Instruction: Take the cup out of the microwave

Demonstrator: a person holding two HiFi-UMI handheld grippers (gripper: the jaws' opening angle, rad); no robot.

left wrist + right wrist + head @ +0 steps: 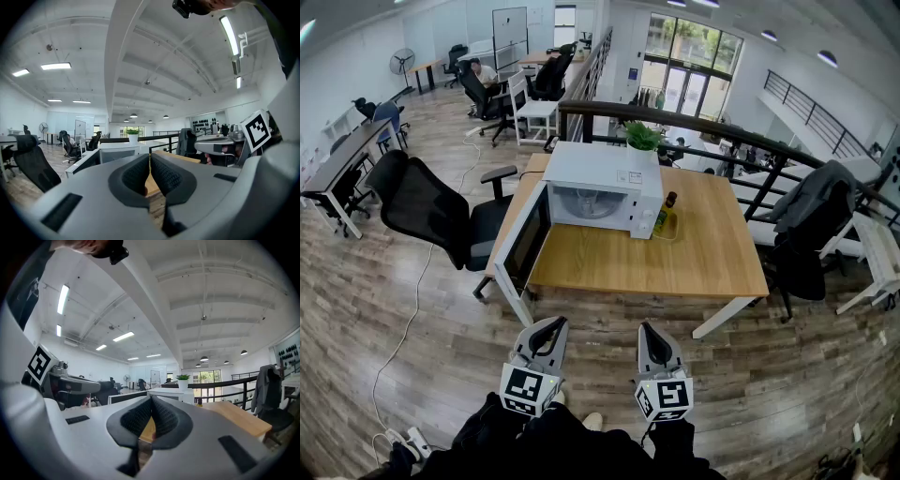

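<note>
While both claws hover short of the wooden table (694, 262), the left gripper (149, 158) and right gripper (151, 401) each have their jaws pressed together, holding nothing. On the table, the white microwave (602, 176) stands with its door (523, 246) swung open; no cup can be made out inside.

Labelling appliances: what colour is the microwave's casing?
It's a white boxy microwave, clearest in the head view.

wooden table (712, 253) | bottle (667, 212) on table | potted plant (642, 138) | office chair (431, 211) beside table
</note>
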